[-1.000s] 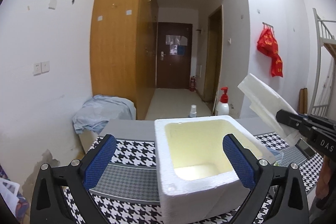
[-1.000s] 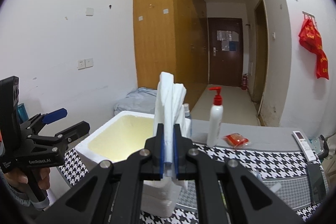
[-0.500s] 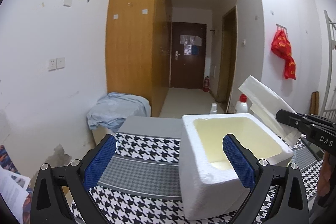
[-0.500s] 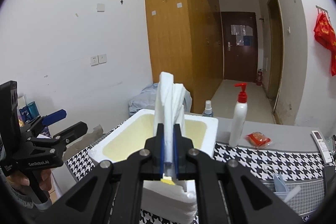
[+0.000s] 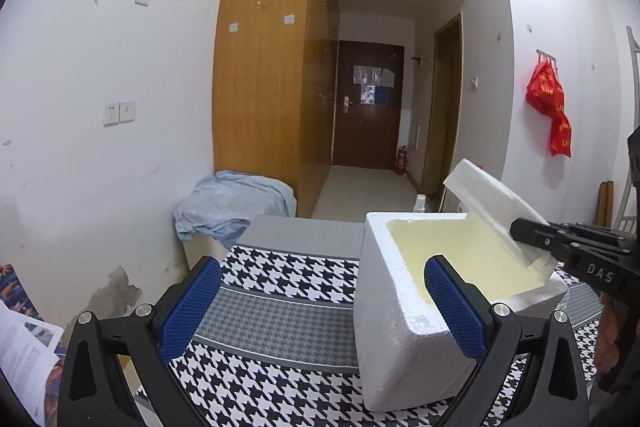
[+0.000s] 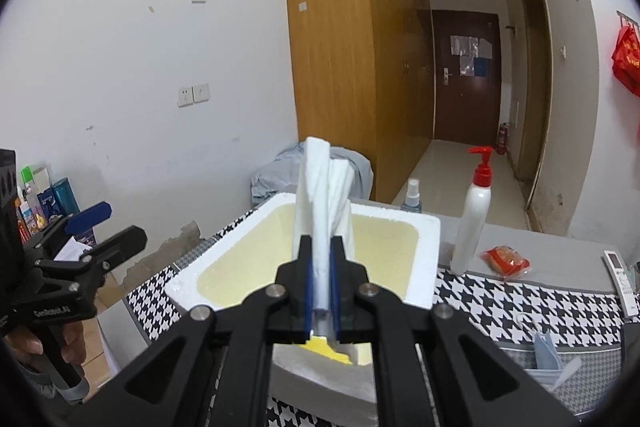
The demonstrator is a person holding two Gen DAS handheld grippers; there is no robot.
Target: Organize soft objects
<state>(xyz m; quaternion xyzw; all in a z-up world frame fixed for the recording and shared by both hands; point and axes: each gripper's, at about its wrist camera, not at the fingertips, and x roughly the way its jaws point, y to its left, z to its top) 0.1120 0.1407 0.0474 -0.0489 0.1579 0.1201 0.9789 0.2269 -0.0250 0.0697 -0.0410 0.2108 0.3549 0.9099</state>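
Landmark: white foam box (image 5: 404, 311) on houndstooth cloth (image 5: 280, 275).

Left of box: my left gripper (image 5: 320, 311), jaws wide apart, nothing between pads, 1 blue pad lapping box's near corner in view.

Over box: my right gripper (image 6: 320, 283), jaws pinched tight on white foam sheets (image 6: 324, 211); sheets stand upright above box's yellowish hollow.

Right of box: pump bottle (image 6: 474, 215), then red packet (image 6: 505, 261), then remote (image 6: 618, 277) furthest out.
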